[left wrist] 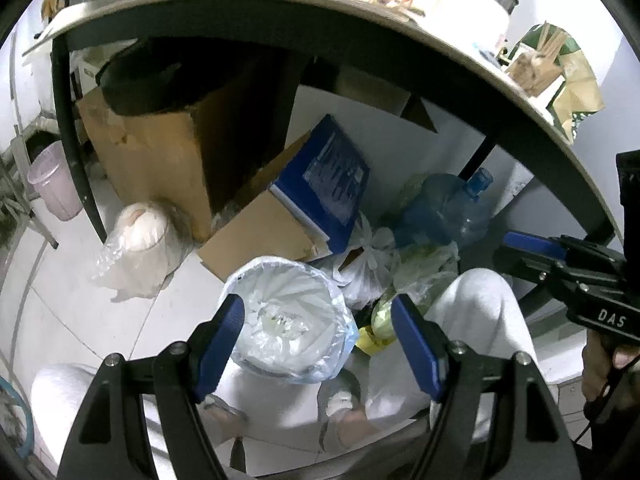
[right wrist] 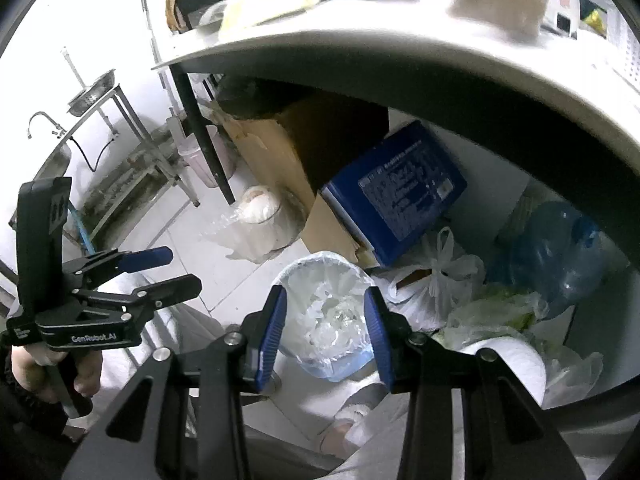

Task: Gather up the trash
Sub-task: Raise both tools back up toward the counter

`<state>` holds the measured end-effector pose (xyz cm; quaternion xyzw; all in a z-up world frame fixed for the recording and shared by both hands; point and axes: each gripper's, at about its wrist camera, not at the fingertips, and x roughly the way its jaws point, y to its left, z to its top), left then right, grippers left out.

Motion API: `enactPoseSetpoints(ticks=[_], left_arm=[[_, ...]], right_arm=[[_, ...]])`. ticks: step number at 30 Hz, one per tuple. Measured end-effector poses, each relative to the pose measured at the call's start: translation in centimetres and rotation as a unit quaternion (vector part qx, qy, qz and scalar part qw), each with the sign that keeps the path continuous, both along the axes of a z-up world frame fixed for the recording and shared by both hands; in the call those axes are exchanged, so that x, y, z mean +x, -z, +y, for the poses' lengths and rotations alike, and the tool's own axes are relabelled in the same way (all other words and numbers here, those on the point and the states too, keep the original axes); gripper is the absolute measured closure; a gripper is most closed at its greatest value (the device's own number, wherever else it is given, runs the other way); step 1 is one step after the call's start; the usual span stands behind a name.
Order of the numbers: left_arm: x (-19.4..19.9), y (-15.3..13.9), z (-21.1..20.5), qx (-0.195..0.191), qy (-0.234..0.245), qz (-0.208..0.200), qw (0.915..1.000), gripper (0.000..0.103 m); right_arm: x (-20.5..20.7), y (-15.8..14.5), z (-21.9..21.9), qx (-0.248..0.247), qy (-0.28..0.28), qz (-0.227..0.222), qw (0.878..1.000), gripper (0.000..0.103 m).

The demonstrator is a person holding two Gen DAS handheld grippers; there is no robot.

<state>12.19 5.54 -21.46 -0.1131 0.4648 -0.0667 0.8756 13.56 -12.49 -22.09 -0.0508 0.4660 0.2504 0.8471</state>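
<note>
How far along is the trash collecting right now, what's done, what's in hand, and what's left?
Done: the lined bin already holds crumpled white scraps.

In hand: nothing. The left gripper and right gripper both hang open and empty above the bin.

Left: the tied white bag, the bag of greenish waste and the blue water jug lie on the floor under the table.

Your surface [right wrist: 400,52] top's clutter blurred, its far legs hidden; bin [right wrist: 324,316] base behind your hand-held gripper [right wrist: 326,336].

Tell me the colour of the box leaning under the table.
Dark blue box, clearest from the right wrist.
</note>
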Motion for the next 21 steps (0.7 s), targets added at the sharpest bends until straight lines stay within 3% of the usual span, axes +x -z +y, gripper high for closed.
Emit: enactPoseSetpoints(ticks=[21], left_arm=[[-1.7, -7.9, 0.2, 0.017, -0.003, -0.065, 0.9977, 0.027]], right_arm=[[-1.6, -8.2, 0.6, 0.023, -0.016, -0.073, 0.997, 0.065]])
